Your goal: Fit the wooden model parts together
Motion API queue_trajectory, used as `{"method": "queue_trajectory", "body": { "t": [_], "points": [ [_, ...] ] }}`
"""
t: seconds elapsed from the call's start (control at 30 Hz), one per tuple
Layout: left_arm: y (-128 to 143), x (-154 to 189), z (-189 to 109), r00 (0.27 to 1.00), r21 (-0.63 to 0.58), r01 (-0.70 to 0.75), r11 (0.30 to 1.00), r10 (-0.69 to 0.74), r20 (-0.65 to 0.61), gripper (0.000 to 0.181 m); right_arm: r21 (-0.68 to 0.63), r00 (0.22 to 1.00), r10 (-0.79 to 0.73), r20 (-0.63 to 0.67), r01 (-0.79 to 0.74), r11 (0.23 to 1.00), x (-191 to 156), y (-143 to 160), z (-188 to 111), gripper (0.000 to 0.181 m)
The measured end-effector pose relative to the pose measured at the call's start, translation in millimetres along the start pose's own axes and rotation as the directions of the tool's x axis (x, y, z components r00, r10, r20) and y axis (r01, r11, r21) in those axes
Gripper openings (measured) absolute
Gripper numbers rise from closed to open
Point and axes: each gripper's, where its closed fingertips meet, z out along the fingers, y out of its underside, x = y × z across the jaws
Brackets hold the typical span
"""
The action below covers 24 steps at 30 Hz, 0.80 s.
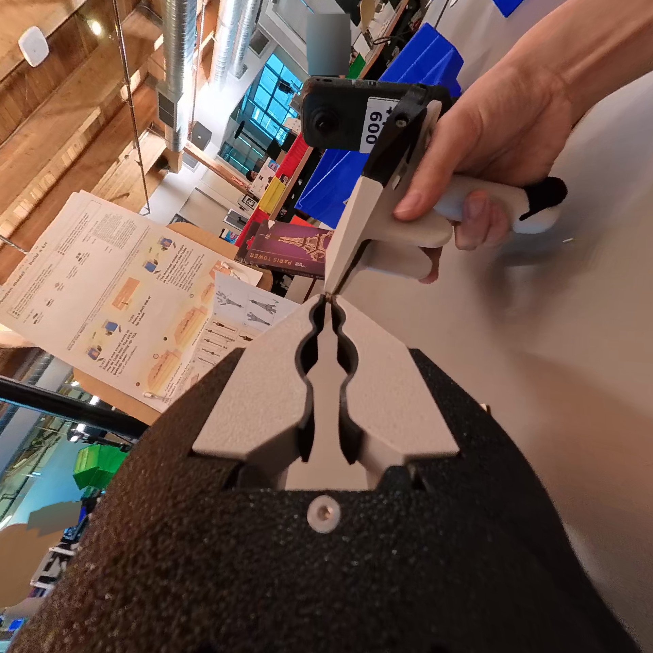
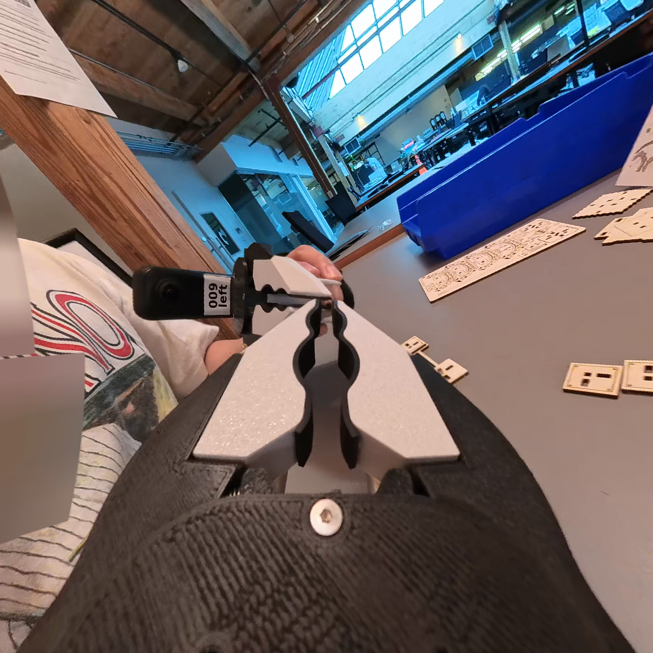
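Note:
My two grippers meet tip to tip above the grey table (image 2: pixel 530 459). In the left wrist view my left gripper (image 1: pixel 327 299) is nearly closed, and a tiny brown wooden part (image 1: pixel 329 296) shows at its tips. The right gripper (image 1: pixel 333 287), held by a hand, pinches the same spot from above. In the right wrist view my right gripper (image 2: pixel 328 304) is closed to a narrow gap against the left gripper (image 2: pixel 334 291). A thin pale edge of the part (image 2: pixel 332 282) shows there. Most of the part is hidden.
On the table to the right lie a laser-cut wooden sheet (image 2: pixel 501 258), square wooden pieces (image 2: pixel 592 380) and a small connector piece (image 2: pixel 436 360). Blue bins (image 2: pixel 530 169) stand behind. An instruction sheet (image 1: pixel 106 293) and a purple box (image 1: pixel 289 251) sit beyond the left gripper. Left and right tips are no more than a few centimetres apart.

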Motion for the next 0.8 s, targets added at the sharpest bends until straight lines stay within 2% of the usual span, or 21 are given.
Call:
{"method": "queue_trajectory", "body": {
  "t": [0.23,0.37,0.53,0.67,0.8],
  "points": [
    [3.6,2.4,-5.0,1.0,-0.03,-0.017,0.999,0.017,-0.018,0.0,-0.018,1.0,0.029,-0.002,-0.029,0.999,1.2,4.2,4.7,0.001],
    [-0.8,-2.4,-12.9,0.995,0.003,0.092,0.996,-0.092,-0.032,0.002,0.008,0.988,0.144,0.063,-0.145,0.989,-2.0,3.7,6.4,0.001],
    [-12.0,-1.2,-25.0,0.948,0.051,0.29,0.956,-0.279,-0.155,0.006,-0.006,0.952,0.248,0.181,-0.251,0.968,-15.8,2.9,6.5,0.001],
    [-19.8,1.1,-29.7,0.925,0.057,0.331,0.942,-0.312,-0.218,0.004,-0.018,0.923,0.292,0.253,-0.297,0.955,-26.8,2.0,7.5,0.001],
    [-22.2,4.2,-29.4,0.926,0.04,0.314,0.949,-0.297,-0.233,0.002,-0.015,0.908,0.306,0.287,-0.315,0.949,-32.0,-0.1,7.3,0.001]
  ]
}}
